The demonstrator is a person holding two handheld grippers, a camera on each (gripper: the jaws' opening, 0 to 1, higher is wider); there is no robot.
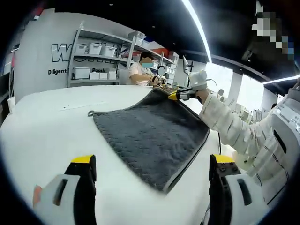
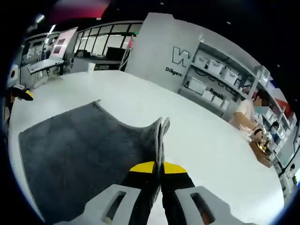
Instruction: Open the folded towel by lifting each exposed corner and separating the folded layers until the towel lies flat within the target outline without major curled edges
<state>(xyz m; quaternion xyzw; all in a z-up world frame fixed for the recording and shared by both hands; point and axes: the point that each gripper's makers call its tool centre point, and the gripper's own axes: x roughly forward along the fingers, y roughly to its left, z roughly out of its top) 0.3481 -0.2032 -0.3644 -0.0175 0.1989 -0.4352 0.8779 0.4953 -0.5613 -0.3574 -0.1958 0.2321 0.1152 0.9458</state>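
In the right gripper view, the right gripper (image 2: 158,169) rises from the bottom centre with its yellow-tipped jaws pressed together on a raised corner of the grey towel (image 2: 79,150), which stands up between them. The rest of the towel spreads to the lower left over the white table (image 2: 211,140). In the left gripper view, the left gripper (image 1: 152,171) has its jaws wide apart at the bottom, holding nothing, with the towel lying at centre frame just beyond them. At upper right a white sleeve (image 1: 229,126) reaches to the lifted far corner. Shelves (image 1: 96,61) stand behind at upper left.
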